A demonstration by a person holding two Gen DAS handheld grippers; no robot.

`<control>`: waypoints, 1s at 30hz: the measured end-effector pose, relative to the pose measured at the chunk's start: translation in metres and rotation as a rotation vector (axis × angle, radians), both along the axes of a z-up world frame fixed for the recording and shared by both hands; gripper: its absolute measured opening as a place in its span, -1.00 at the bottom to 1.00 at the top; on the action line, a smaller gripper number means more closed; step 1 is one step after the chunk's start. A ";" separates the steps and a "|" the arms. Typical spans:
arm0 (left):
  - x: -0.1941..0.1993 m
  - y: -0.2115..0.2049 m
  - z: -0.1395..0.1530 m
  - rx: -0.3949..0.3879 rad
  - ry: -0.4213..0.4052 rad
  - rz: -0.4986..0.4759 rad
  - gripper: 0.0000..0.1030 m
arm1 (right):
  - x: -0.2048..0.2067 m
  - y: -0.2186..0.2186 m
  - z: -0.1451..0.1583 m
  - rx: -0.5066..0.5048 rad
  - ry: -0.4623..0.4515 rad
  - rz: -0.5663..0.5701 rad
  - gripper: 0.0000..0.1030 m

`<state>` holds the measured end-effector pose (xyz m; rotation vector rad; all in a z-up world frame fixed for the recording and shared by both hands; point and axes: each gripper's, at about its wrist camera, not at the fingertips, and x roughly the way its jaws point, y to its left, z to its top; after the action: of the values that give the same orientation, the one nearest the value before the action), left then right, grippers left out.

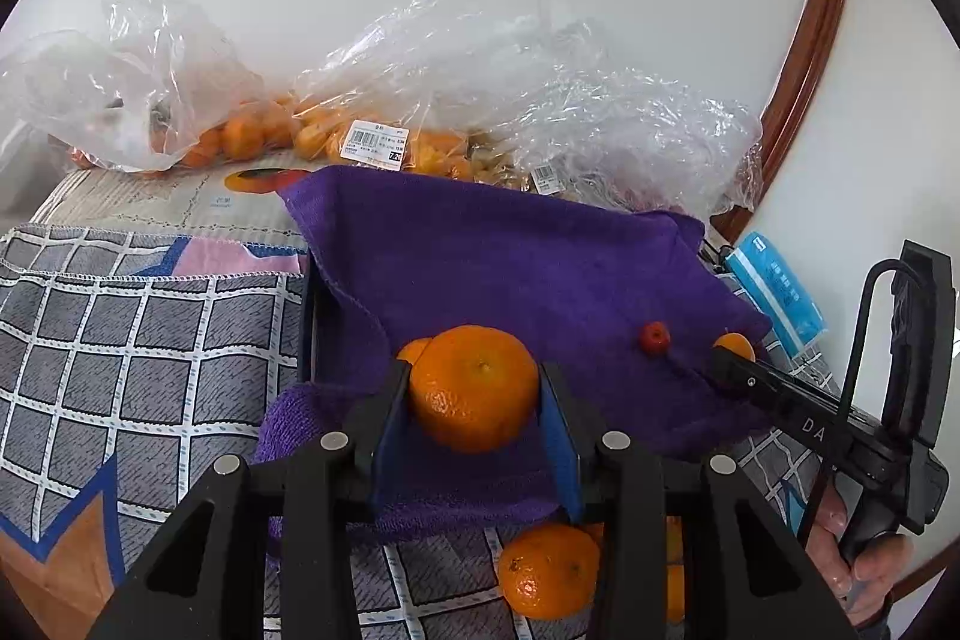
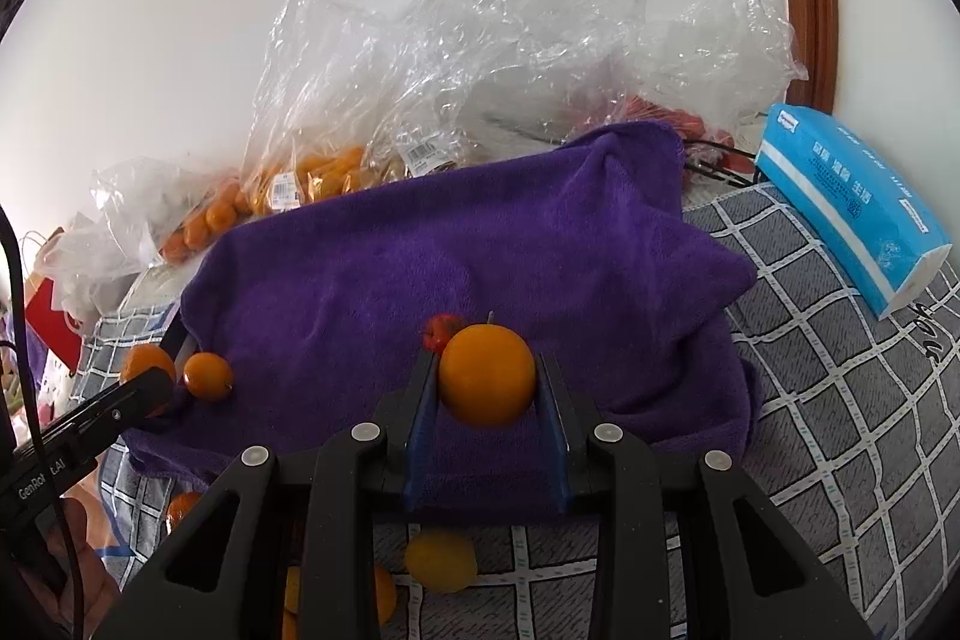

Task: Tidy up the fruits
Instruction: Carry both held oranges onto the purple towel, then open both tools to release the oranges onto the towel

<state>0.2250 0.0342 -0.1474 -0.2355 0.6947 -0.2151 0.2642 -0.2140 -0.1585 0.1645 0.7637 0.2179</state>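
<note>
— Fingers on the left gripper [image 1: 474,388]: what do they hold?

— Blue-padded, they pinch a dimpled, slightly flattened mandarin [image 1: 474,388] from both sides, just above the purple towel [image 1: 510,268]. A second orange fruit [image 1: 414,351] peeks out behind the left pad.

— And the right gripper [image 2: 487,377]?

— Its fingers are clamped on a smooth, round orange fruit [image 2: 487,376], glossy as wax (much smoother than the mandarin), also over the fluffy purple cloth. A small red fruit [image 2: 442,331] lies on the towel right behind it.

— Anything else on that towel?

— One shiny little orange ball [image 2: 207,376] near its left edge, beside the left gripper's tip.

— Where are the rest of the fruits?

— Loose ones sit on the grey checked cover [image 2: 828,400] at the near edge: a mandarin [image 1: 549,571] and a yellowish fruit [image 2: 441,561]. More oranges fill crinkled clear plastic bags [image 1: 384,100] along the white wall, with price labels stuck on. A blue tissue pack [image 2: 852,208] lies at the right.
</note>
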 end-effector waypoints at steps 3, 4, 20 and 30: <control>0.003 -0.001 -0.002 -0.003 0.017 -0.009 -0.24 | 0.001 0.005 -0.003 -0.020 0.013 0.014 -0.38; 0.003 -0.001 -0.003 -0.003 0.020 -0.009 -0.24 | 0.001 0.007 -0.004 -0.027 0.016 0.016 -0.38; 0.008 -0.001 -0.007 0.005 0.053 -0.006 -0.24 | 0.003 0.010 -0.007 -0.060 0.025 0.016 -0.38; 0.009 -0.001 -0.008 0.005 0.051 -0.008 -0.24 | -0.001 0.009 -0.004 -0.040 0.009 0.017 -0.29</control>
<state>0.2344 0.0331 -0.1550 -0.2342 0.7468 -0.2155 0.2636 -0.2054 -0.1622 0.1212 0.7778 0.2184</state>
